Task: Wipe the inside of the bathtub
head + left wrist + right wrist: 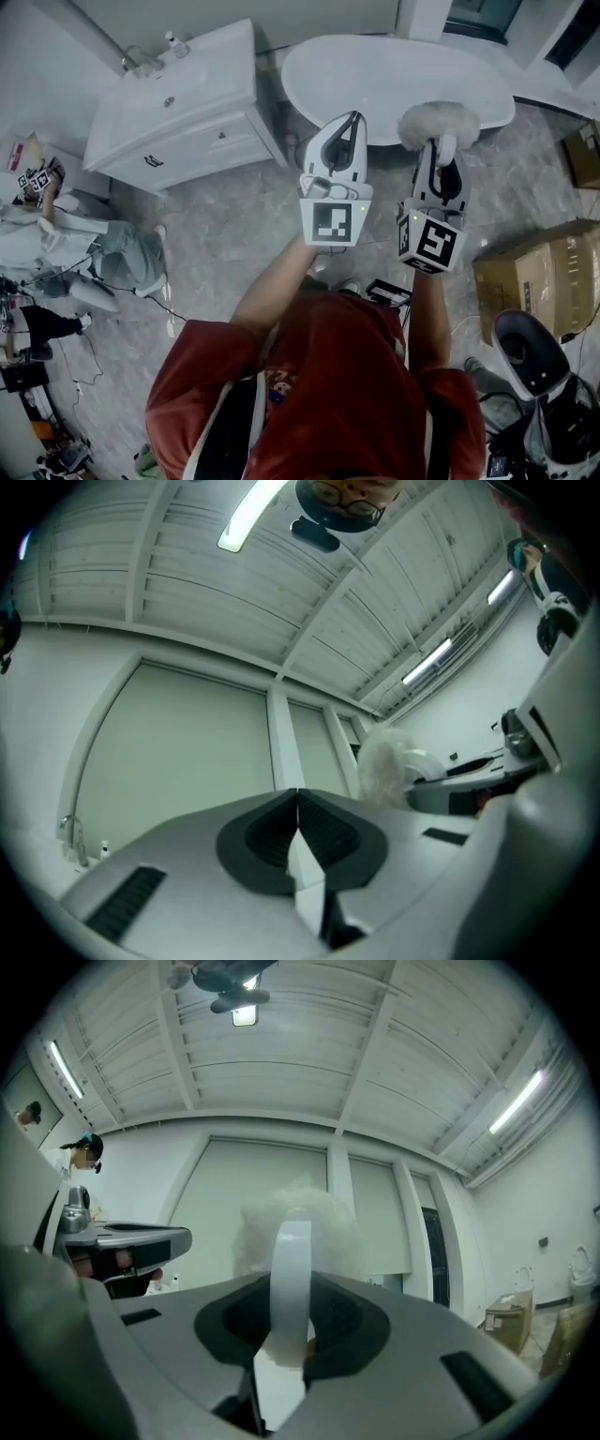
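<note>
The white oval bathtub (394, 75) stands at the top of the head view, beyond both raised grippers. My right gripper (440, 155) is shut on the white handle (289, 1269) of a fluffy white duster (439, 124), whose head (302, 1218) sticks up past the jaws. My left gripper (352, 120) is beside it on the left, jaws closed together with nothing between them (298, 803). Both gripper views point up at the ceiling and far wall. In the left gripper view the duster (384, 759) shows to the right.
A white vanity cabinet (178, 108) with a sink stands left of the tub. A person (94, 248) sits on the floor at far left, with cables nearby. Cardboard boxes (539, 272) and a white machine (530, 352) are on the right. The floor is grey marble tile.
</note>
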A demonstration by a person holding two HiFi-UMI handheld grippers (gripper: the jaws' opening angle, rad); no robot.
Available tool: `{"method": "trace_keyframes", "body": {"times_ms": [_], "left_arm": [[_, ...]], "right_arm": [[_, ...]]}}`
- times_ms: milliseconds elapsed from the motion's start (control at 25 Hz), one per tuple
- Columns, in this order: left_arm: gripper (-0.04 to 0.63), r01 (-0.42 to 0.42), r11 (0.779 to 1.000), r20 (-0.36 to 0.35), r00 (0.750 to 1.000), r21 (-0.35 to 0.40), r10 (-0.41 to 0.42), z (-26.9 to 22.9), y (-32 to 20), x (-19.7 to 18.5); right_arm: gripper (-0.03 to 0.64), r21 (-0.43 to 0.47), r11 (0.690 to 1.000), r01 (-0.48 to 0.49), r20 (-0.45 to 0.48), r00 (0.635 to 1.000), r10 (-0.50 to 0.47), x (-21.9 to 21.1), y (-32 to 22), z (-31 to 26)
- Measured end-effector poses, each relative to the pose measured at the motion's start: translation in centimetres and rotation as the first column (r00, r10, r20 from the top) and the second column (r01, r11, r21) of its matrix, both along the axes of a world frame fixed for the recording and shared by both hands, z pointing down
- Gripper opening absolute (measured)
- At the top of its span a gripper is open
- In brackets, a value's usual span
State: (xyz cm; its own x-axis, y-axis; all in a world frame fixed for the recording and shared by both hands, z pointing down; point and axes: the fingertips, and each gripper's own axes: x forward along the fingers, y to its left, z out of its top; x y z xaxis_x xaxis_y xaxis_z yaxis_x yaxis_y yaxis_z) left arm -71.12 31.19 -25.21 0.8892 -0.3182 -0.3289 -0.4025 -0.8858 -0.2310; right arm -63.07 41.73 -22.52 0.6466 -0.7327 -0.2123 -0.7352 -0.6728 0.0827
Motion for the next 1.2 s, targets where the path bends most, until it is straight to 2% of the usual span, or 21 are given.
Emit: {"method": "trace_keyframes", "body": {"times_ms": [120,480,760,1200], "left_arm": [[0.015,-0.009,1.0,0.009,1.0,0.026,0.009,0.0,2.0,0.7],[0.015,-0.04,0.999,0.008,0.999,0.0,0.04,1.2,5.5,4.4],[0.015,-0.061,0.998,0.001,0.998,-0.028,0.061,2.4,3.6,8.5],[0.015,-0.05,0.998,0.004,0.999,-0.031,0.05,3.3,-4.3,18.5]], "right_arm": [[0.092,-0.008,1.0,-0.009,0.004,1.0,0.009,0.4,2.1,0.5],[0.092,-0.001,1.0,-0.026,0.034,0.999,0.026,3.9,5.9,1.9],[0.092,-0.019,0.999,-0.046,0.044,0.998,0.046,7.9,4.3,2.8],[0.092,-0.097,0.995,-0.03,0.016,0.999,0.032,18.1,-3.8,3.7]]}}
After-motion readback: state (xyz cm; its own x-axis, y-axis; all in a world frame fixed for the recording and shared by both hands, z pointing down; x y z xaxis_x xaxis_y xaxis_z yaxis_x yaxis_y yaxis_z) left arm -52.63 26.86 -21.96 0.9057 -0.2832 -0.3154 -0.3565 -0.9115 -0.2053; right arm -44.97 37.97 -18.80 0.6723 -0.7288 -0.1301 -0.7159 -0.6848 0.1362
